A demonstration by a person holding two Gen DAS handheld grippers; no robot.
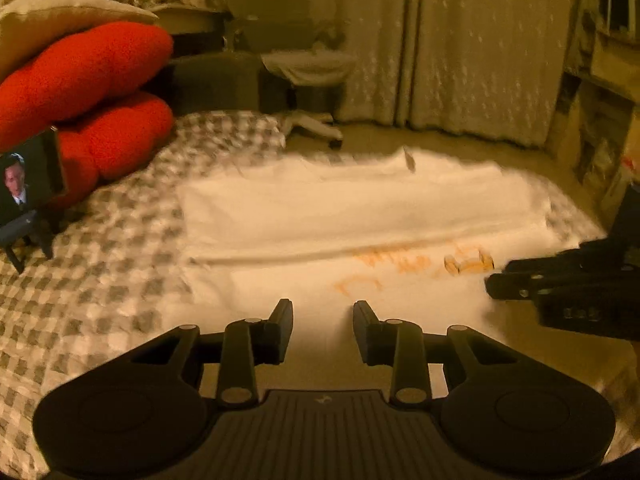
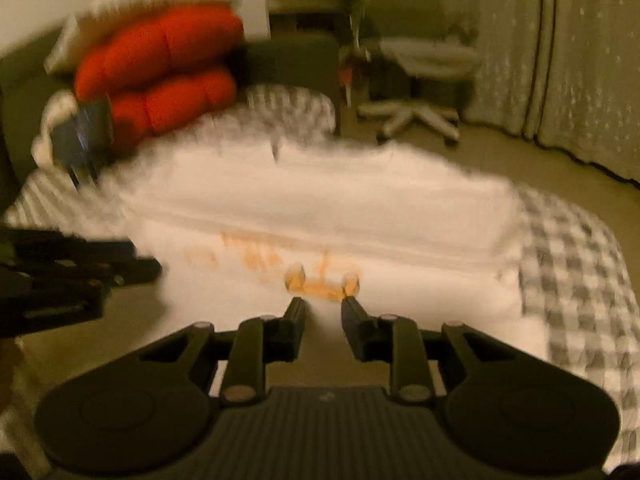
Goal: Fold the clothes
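White cotton fills the near ground: the garment point(image 1: 360, 216), a pale shirt with an orange print point(image 2: 320, 280), lies partly folded across the checked bedspread point(image 1: 100, 280), and both the left gripper point(image 1: 322, 312) and the right gripper point(image 2: 323, 308) hang just above its near hem with their fingers spread and nothing held. To fold it well, I judge each should drop onto the near edge at matching points either side of the print, close on all the layers together, then carry the hem away in one level sweep towards the far fold. Beyond the shirt sit the red cushion point(image 1: 88, 92) and a small screen on a stand point(image 1: 28, 188), well apart from the work, though both views are blurred, so fine creases cannot be told.
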